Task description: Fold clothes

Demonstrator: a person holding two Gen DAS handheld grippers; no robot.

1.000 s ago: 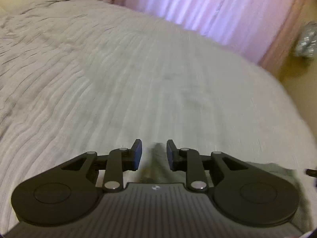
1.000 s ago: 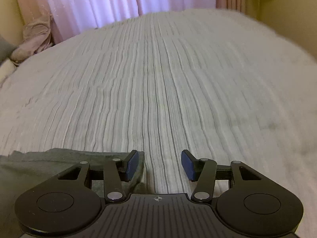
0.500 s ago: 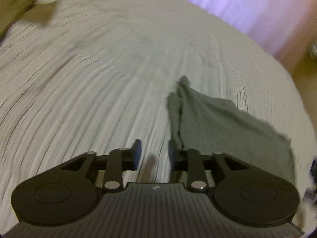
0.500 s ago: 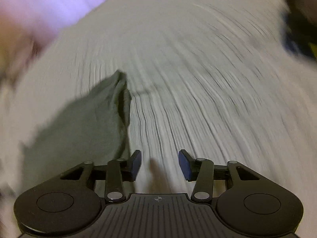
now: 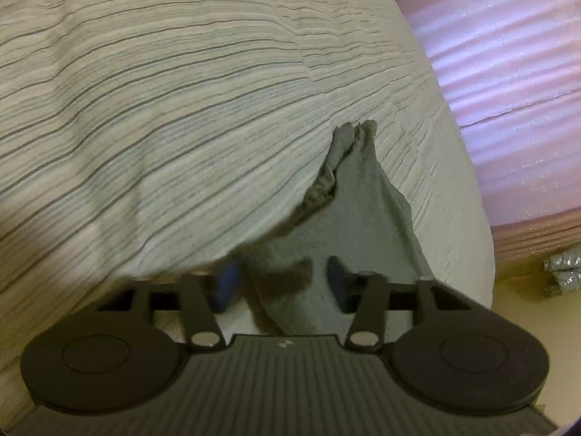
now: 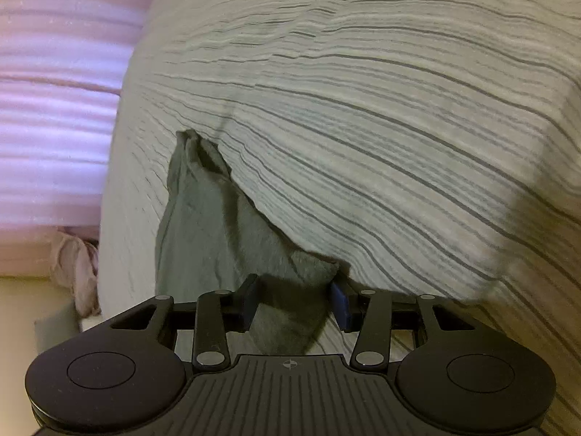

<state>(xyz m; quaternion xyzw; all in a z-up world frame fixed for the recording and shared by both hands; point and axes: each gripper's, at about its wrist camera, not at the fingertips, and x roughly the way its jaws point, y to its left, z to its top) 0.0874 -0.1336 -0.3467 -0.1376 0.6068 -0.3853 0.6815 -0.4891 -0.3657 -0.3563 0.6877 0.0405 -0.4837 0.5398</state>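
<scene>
Twice over, rolled and lowered since a second ago: left gripper (image 5: 281,283) and right gripper (image 6: 296,301) now astride the near end of the grey garment (image 5: 363,210) on the striped bed (image 5: 145,109). Jaws just closing, visibly apart, cloth between, not yet pinched. Probably set up for gripping the next fold.

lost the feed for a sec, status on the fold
Left gripper and right gripper: jaws apart, just been closing, grey garment between. Garment on striped bedspread, not pinched yet. Bedspread bulge hides one edge.
</scene>
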